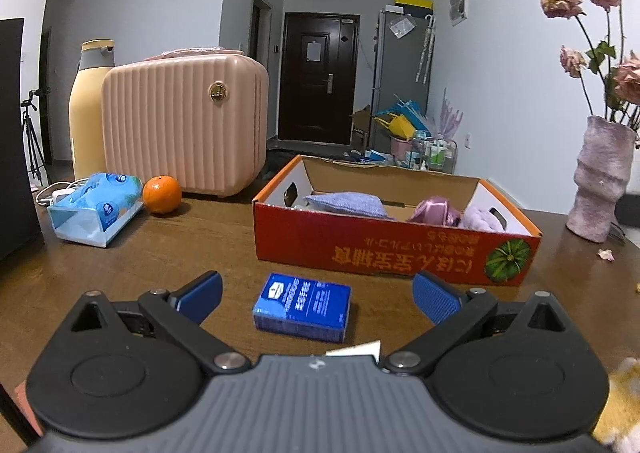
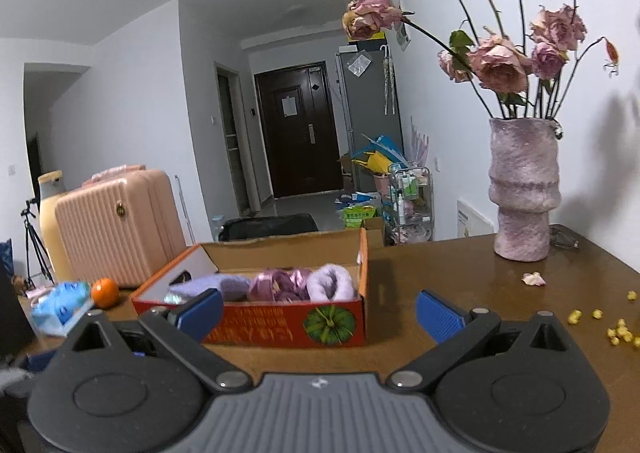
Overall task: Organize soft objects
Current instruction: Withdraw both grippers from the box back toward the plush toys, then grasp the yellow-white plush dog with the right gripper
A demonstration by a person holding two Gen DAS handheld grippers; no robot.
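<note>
Both your tools, left tool [image 1: 316, 295] and right tool [image 2: 319, 311], hang with fingers spread apart and empty above the tabletop [image 1: 160, 253]. Nearest you lies a blue pack [image 1: 302, 307], outside the box. Beyond it, the red box [image 2: 288, 323] already holds the lavender cloth [image 2: 216, 287], satin bundle [image 2: 280, 283] and fluffy piece [image 2: 332, 281]; sorting looks nearly done.

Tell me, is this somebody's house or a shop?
Most likely somebody's home. A dark front door stands at the end of a hallway, beside a fridge, and a vase of dried roses sits on the wooden table.
</note>
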